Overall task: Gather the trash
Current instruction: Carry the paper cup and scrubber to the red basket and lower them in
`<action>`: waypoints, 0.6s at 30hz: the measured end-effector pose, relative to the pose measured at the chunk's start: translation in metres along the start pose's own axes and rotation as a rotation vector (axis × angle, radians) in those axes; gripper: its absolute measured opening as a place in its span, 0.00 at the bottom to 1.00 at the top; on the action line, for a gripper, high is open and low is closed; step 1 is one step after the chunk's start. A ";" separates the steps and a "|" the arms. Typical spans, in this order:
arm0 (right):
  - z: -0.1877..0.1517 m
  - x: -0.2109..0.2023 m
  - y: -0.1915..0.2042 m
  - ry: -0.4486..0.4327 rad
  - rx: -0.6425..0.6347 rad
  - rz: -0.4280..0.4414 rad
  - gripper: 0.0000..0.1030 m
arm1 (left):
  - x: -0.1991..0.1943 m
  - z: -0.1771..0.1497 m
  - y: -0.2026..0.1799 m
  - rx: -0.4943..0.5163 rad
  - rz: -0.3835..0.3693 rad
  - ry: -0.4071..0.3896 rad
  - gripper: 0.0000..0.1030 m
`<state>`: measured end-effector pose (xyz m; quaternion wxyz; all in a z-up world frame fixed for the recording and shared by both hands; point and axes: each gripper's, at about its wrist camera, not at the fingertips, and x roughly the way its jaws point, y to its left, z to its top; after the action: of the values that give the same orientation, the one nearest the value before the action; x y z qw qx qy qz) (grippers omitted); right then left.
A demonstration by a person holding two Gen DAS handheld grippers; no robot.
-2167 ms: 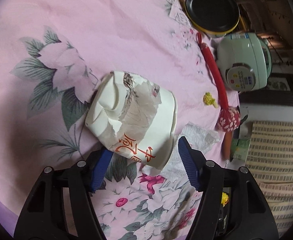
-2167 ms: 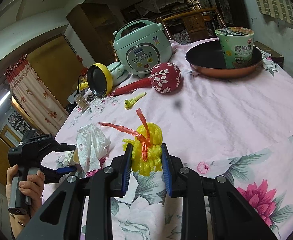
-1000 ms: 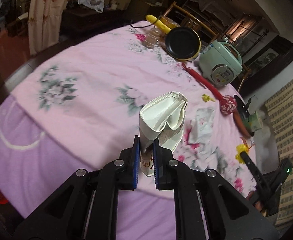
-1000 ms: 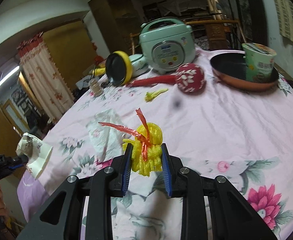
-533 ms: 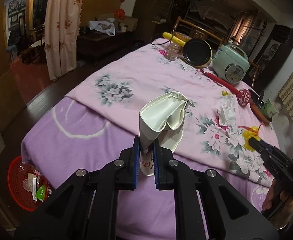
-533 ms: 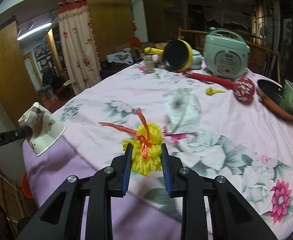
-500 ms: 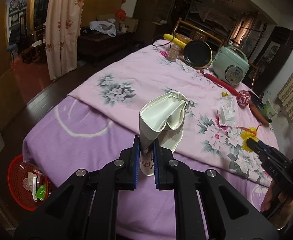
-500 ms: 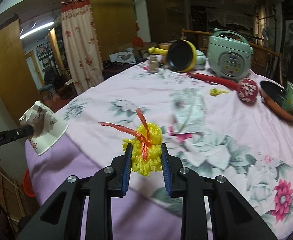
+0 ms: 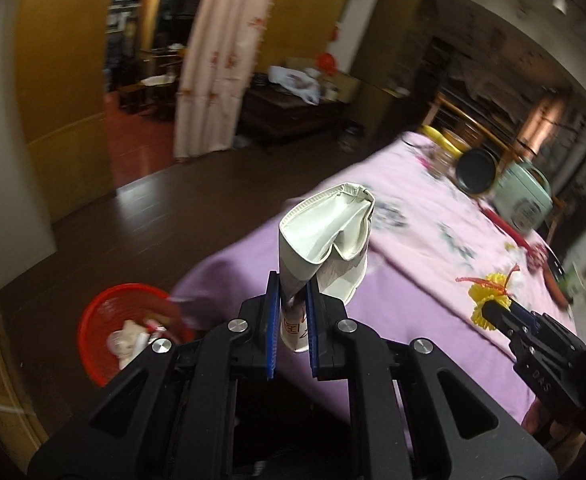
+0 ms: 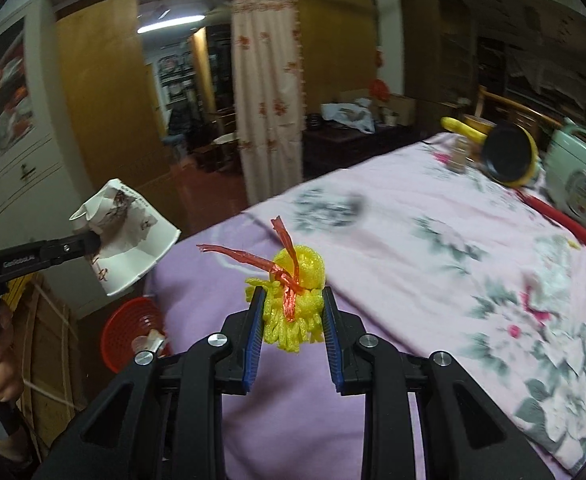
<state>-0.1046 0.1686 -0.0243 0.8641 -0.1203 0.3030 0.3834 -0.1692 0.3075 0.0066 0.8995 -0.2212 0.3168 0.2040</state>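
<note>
The left tongs (image 9: pixel 293 312) pinch a crushed paper cup (image 9: pixel 325 236) above the table (image 9: pixel 433 240) edge. The right tongs (image 10: pixel 291 320) grip a yellow foam net (image 10: pixel 293 300); a red basket (image 9: pixel 113 320) sits on the floor.

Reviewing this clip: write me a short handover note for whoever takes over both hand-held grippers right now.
Left hand-held gripper: shut on the crushed paper cup, held in the air past the table's edge.
Right hand-held gripper: shut on the yellow foam net with its red tie, over the purple cloth.
Red trash basket: on the floor by the table corner, some trash already inside.
Done: both pieces picked up.
Left: drop both in the basket; whether more trash waits on the table cannot be told through the blur.
</note>
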 end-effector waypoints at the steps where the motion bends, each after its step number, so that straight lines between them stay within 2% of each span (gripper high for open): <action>1: 0.003 0.005 0.015 0.010 -0.024 0.018 0.27 | -0.003 -0.001 0.014 -0.020 0.017 -0.004 0.13; 7: 0.011 0.034 0.098 0.064 -0.153 0.111 0.27 | -0.009 -0.005 0.085 -0.130 0.097 0.010 0.13; 12: 0.005 0.064 0.169 0.131 -0.241 0.204 0.27 | 0.000 -0.017 0.145 -0.229 0.163 0.047 0.13; 18: -0.009 0.103 0.217 0.222 -0.345 0.271 0.27 | 0.026 -0.034 0.197 -0.321 0.209 0.125 0.13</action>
<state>-0.2148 0.3724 -0.0895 0.7329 -0.2656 0.3397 0.5262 -0.2669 0.4574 -0.0872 0.8053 -0.3398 0.3566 0.3299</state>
